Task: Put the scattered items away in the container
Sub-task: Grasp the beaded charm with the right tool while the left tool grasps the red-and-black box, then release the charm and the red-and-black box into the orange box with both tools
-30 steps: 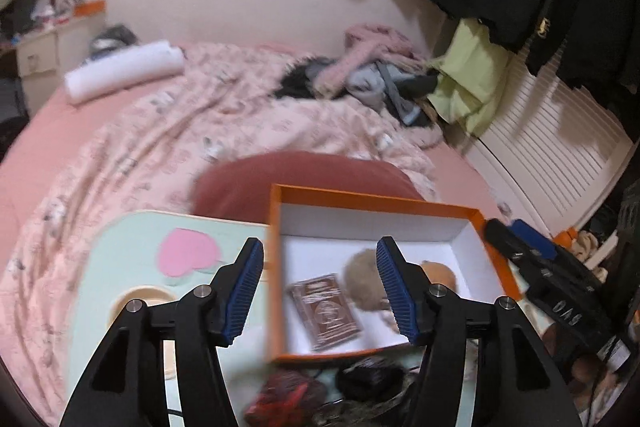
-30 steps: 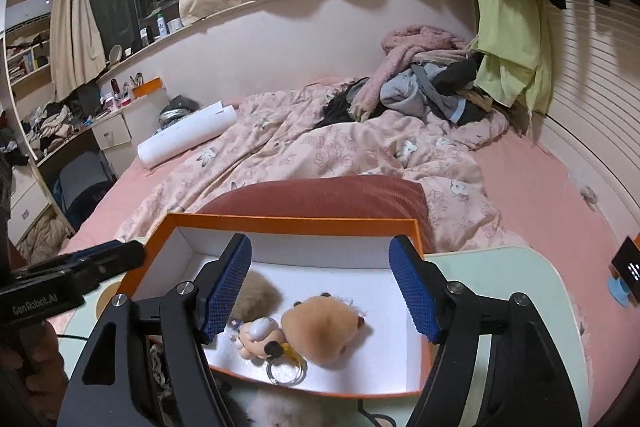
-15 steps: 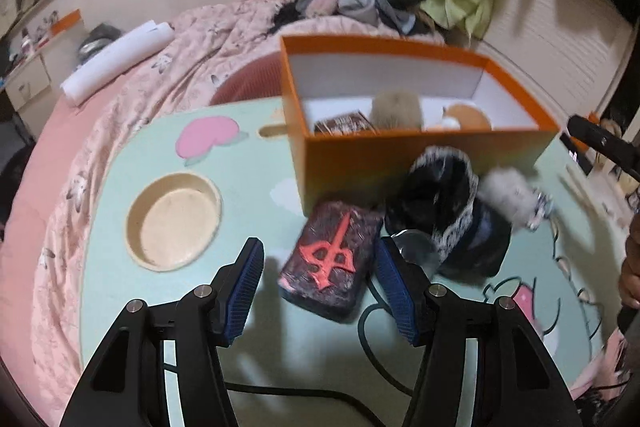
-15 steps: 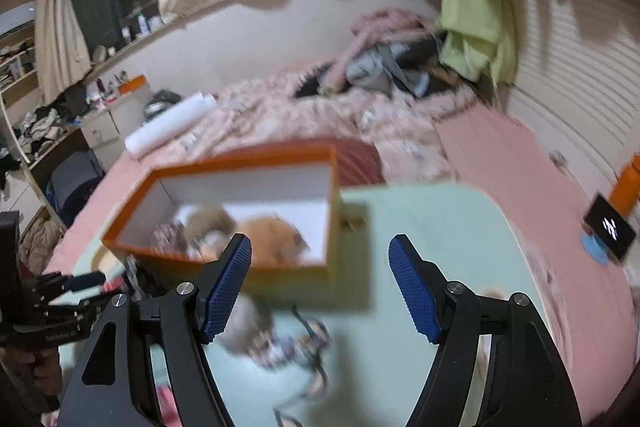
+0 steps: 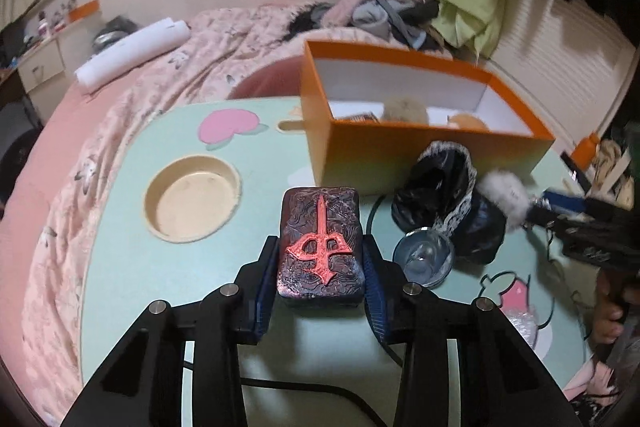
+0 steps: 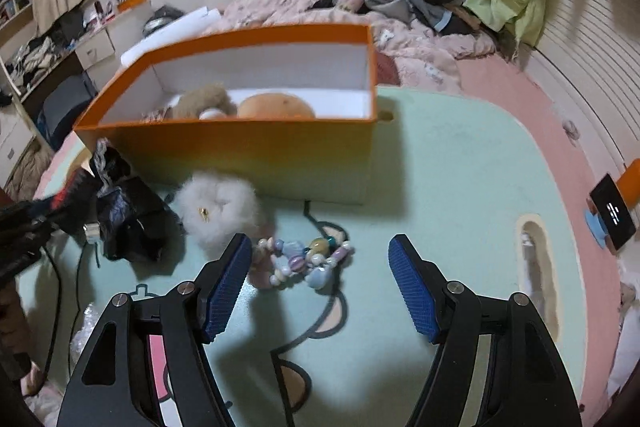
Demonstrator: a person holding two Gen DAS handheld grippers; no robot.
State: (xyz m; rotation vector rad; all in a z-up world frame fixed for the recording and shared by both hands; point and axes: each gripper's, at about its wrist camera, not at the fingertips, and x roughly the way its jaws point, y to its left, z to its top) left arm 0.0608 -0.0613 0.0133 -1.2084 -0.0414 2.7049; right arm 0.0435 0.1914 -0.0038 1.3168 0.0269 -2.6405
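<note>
The orange box (image 5: 420, 155) with a white inside stands on the mint table and holds a dark card case, a tan fluffy ball and an orange plush; it also shows in the right wrist view (image 6: 248, 151). My left gripper (image 5: 320, 267) is shut on a dark case with a red symbol (image 5: 321, 243), which rests on the table. My right gripper (image 6: 320, 267) is open above a beaded bracelet (image 6: 304, 261). A white fluffy pompom (image 6: 222, 213) lies just left of the bracelet. A black pouch (image 5: 452, 203) and a small glass cup (image 5: 424, 259) lie right of the case.
The table (image 5: 132, 267) has a round tan recess (image 5: 192, 203) at the left and a slot recess (image 6: 538, 267) at the right. A black cable (image 5: 304, 387) runs across the near table. A pink bed with clothes lies behind. A phone on a stand (image 6: 612, 213) sits far right.
My left gripper moved forward and closed on the dark red-symbol case. My right gripper pulled back from the box and dropped toward the bracelet, still open.
</note>
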